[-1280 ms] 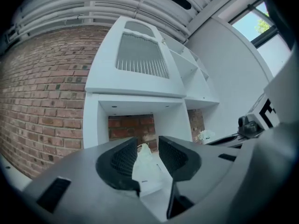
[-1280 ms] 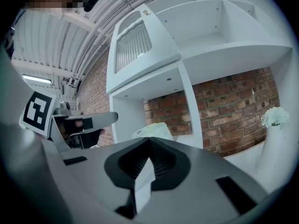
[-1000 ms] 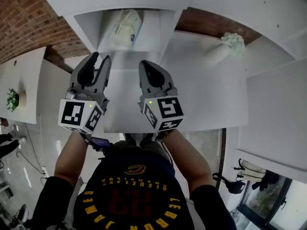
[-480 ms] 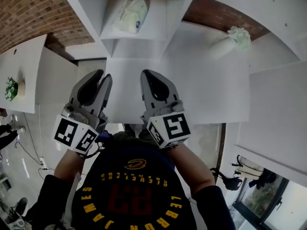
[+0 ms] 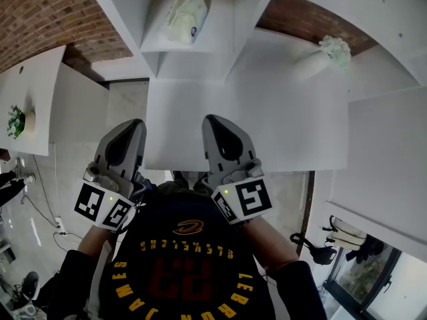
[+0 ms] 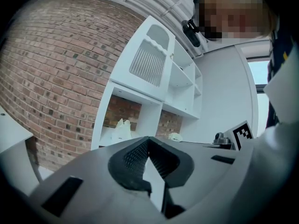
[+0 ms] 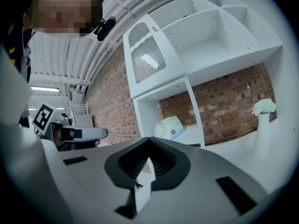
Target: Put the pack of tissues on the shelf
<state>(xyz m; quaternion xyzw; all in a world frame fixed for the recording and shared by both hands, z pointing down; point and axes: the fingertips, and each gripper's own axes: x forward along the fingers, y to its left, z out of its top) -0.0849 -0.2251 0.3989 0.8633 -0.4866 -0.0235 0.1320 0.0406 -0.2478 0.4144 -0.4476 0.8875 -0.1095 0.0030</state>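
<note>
The pack of tissues, pale green and white, lies in the lower compartment of the white shelf unit, and no gripper touches it. It also shows in the left gripper view, tissues, and in the right gripper view, tissues. My left gripper is drawn back over the near table edge, close to the person's chest, and is shut with nothing in it. My right gripper hangs beside it over the white table, tips together and empty.
A white vase with pale flowers stands on the table to the right of the shelf unit, vase. A side table with a small green plant is at the far left. A brick wall lies behind the shelf.
Both grippers have drawn back from the shelf toward the person. The left gripper's jaws, apart a second ago, have come together on nothing. The tissues have stayed in the shelf.
</note>
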